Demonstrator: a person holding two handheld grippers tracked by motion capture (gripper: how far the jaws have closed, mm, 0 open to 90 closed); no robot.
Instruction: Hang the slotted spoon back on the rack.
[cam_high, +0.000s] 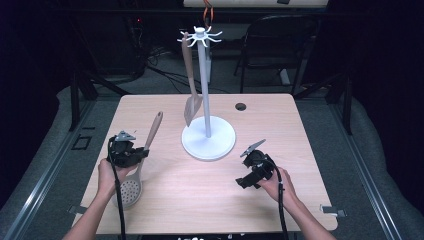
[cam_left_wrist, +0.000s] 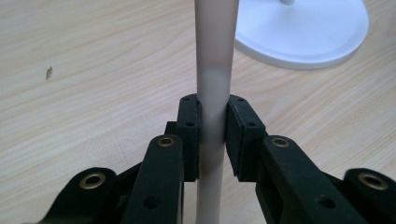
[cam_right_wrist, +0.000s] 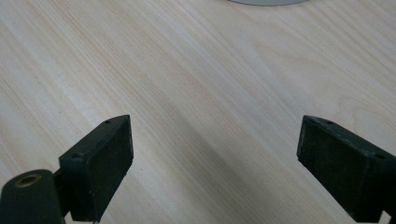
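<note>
A beige slotted skimmer (cam_high: 131, 190) lies on the left of the wooden table (cam_high: 210, 205), its handle (cam_high: 154, 127) pointing toward the far side. My left gripper (cam_high: 143, 153) is shut on that handle about midway along it. In the left gripper view the pads (cam_left_wrist: 190, 135) press on both sides of the pale handle (cam_left_wrist: 214, 46). My right gripper (cam_high: 245, 167) hovers over the table's right side with its jaws wide open and bare wood between its fingers (cam_right_wrist: 105, 163). A white utensil stand (cam_high: 204, 75) rises at the table's middle, and a beige spatula (cam_high: 190, 80) hangs from one of its hooks.
The stand's round white base (cam_high: 208, 139) sits between the two grippers; it is also visible as the white base (cam_left_wrist: 303, 32) in the left gripper view. A small round hole (cam_high: 241, 106) marks the tabletop behind it. A black chair (cam_high: 280, 45) stands beyond the far edge.
</note>
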